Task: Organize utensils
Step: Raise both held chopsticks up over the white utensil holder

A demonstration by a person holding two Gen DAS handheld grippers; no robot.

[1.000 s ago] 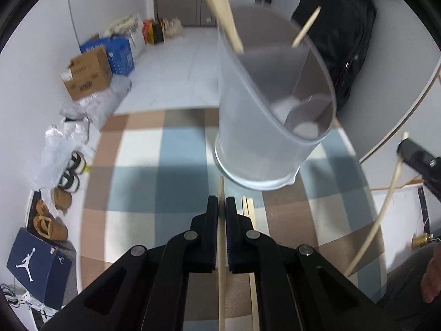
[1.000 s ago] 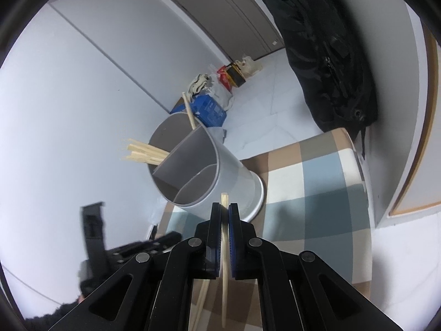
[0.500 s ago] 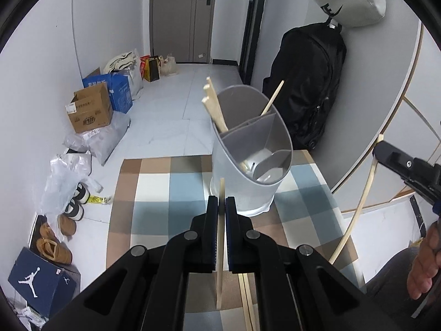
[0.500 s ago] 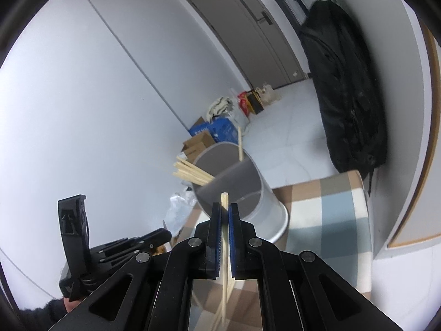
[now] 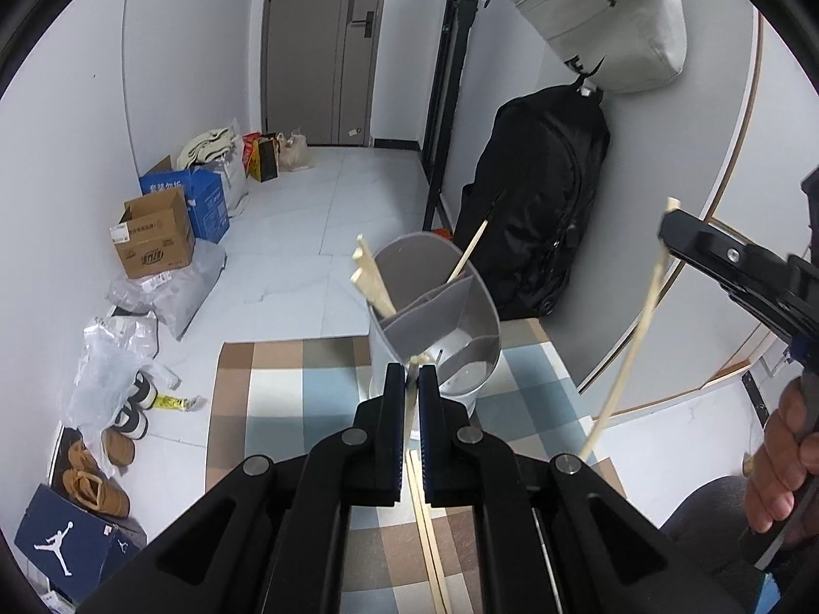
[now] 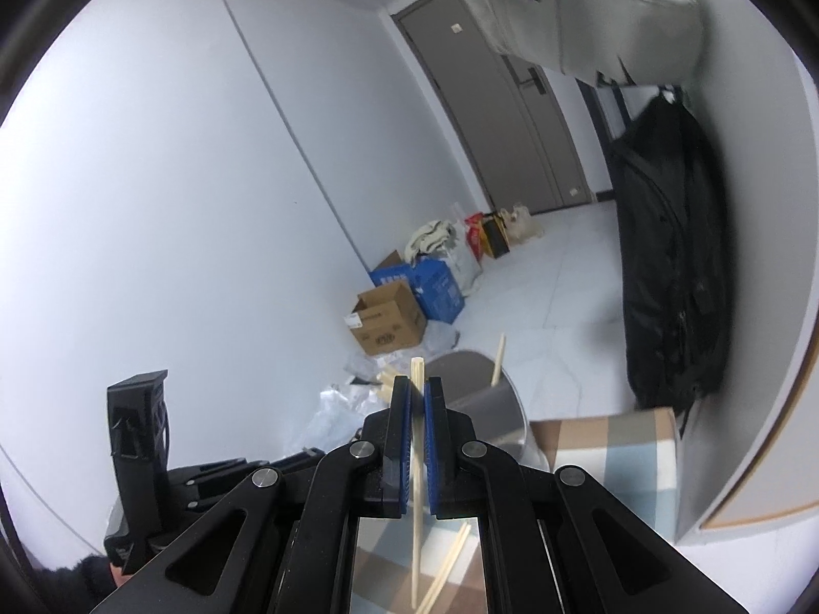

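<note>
A grey divided utensil holder [image 5: 440,317] stands on the checked tablecloth [image 5: 286,399], with several wooden chopsticks [image 5: 371,276] leaning in its far compartments. My left gripper [image 5: 408,384] is shut on a chopstick [image 5: 409,404], raised above the table just short of the holder. More chopsticks [image 5: 430,542] lie on the cloth below it. My right gripper [image 6: 417,399] is shut on another chopstick [image 6: 417,486], held high; the holder [image 6: 486,409] shows behind its fingers. That gripper also shows in the left wrist view [image 5: 665,235], right of the holder, its chopstick [image 5: 629,353] hanging down.
A black backpack [image 5: 537,215] hangs on the wall behind the table, with a grey bag [image 5: 609,20] above it. Cardboard boxes [image 5: 153,235], plastic bags and shoes [image 5: 97,481] lie on the floor to the left. The table's far edge is just behind the holder.
Both grippers have risen and pulled back from the holder, each still gripping its chopstick. The holder now looks smaller and lower in both views.
</note>
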